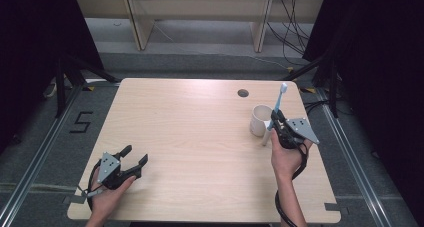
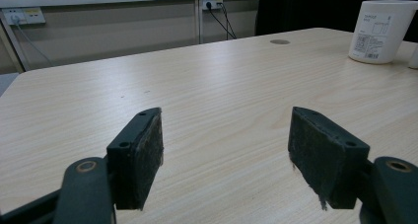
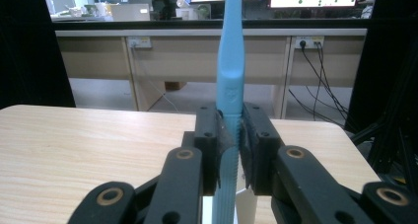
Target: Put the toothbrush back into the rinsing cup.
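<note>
A light blue toothbrush [image 1: 276,109] stands nearly upright, head up, clamped in my right gripper [image 1: 274,122] at the table's right side. In the right gripper view both pads press on the blue toothbrush handle [image 3: 231,91], which rises out of the top of the frame. A white mug [image 1: 260,120] stands just left of that gripper, close beside the brush's lower end. My left gripper [image 1: 134,155] rests low at the front left of the table, jaws wide apart with nothing between them. In the left gripper view the left gripper [image 2: 226,155] looks across bare wood toward the white mug [image 2: 382,30].
The light wooden table [image 1: 200,137] has a round cable hole [image 1: 243,93] near its far edge. Black curtains flank both sides. Behind the table are wooden bench legs and loose cables on the floor.
</note>
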Demonstrator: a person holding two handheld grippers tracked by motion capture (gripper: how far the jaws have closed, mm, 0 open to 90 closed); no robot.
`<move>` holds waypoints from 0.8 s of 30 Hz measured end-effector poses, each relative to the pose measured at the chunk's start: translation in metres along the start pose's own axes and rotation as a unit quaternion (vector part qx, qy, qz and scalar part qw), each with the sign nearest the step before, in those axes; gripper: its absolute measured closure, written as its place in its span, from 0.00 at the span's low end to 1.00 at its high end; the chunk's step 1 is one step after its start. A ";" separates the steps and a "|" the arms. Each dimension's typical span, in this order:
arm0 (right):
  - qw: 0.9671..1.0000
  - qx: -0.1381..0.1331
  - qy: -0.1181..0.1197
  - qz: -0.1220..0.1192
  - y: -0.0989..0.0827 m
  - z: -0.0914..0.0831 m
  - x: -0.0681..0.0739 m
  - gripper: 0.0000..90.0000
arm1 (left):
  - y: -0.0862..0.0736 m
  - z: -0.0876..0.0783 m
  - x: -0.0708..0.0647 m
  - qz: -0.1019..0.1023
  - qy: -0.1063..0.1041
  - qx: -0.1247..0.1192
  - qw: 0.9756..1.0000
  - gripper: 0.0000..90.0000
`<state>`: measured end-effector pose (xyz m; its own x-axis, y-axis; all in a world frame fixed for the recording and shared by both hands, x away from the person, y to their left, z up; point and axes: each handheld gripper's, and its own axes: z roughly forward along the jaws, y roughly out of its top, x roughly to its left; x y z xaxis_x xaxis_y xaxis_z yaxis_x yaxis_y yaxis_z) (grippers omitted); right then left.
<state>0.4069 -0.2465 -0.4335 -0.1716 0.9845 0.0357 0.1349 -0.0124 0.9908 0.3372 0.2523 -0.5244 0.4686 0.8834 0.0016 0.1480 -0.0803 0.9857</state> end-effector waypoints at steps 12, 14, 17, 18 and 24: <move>1.000 0.005 -0.004 0.000 -0.009 0.001 0.000 0.88 | 0.000 0.000 0.000 0.001 0.001 0.003 1.000 0.32; 1.000 0.009 -0.002 0.001 -0.010 0.001 0.001 0.88 | 0.000 -0.001 0.000 0.001 0.000 0.003 1.000 0.32; 1.000 0.006 -0.005 -0.006 -0.012 0.002 0.000 0.88 | 0.000 0.001 0.000 0.001 -0.004 -0.006 1.000 0.32; 1.000 0.007 -0.003 -0.003 -0.013 0.002 0.001 0.88 | 0.000 0.001 0.000 0.001 -0.003 -0.005 1.000 0.32; 1.000 0.012 -0.003 -0.007 -0.015 0.002 0.000 0.88 | 0.000 0.000 0.000 0.000 -0.002 -0.001 1.000 0.32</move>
<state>0.4067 -0.2459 -0.4482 -0.1675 0.9856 0.0212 0.1559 0.0053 0.9878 0.3374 0.2522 -0.5245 0.4717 0.8817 0.0017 0.1461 -0.0801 0.9860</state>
